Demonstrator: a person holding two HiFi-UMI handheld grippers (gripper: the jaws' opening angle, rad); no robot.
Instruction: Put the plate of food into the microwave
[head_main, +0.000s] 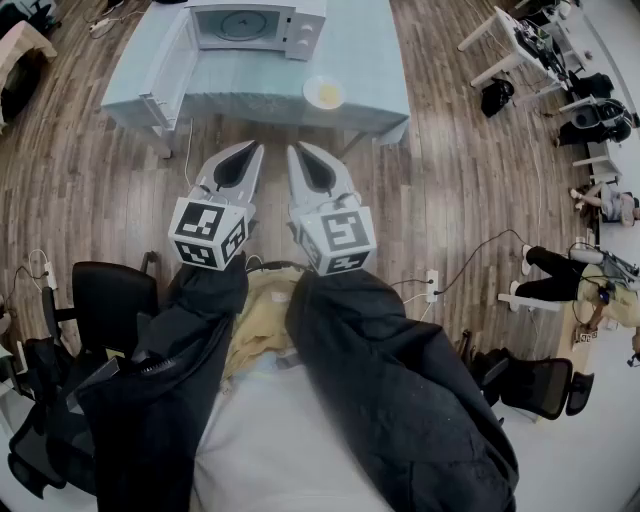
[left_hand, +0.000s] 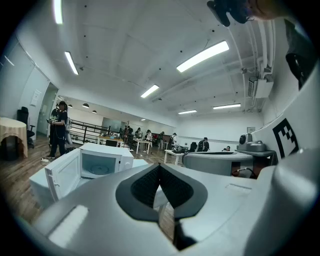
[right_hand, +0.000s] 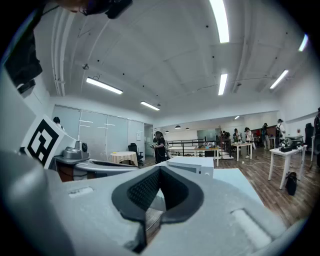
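I held the left gripper (head_main: 250, 150) and right gripper (head_main: 299, 150) fully closed and empty, short of the table (head_main: 380, 60). The plate of food (head_main: 325, 94) sat untouched at the table's near edge. The microwave (head_main: 255, 25) door stood open. Grasping and loading remained.

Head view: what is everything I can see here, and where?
Table: one, pale blue, top centre.
Microwave: one, white, on the table, door open leftward.
Plate of food: one, white with yellow food, on the table right of the microwave.
Office chairs: at least two, black, lower left and lower right.
Power strip: one, white, on the floor, right.
People: at least two, one in black trousers, right edge.
Sleeves: two, dark, bottom centre.
Left claw: one, grey, shut, empty, centre.
Right claw: one, grey, shut, empty, beside it.
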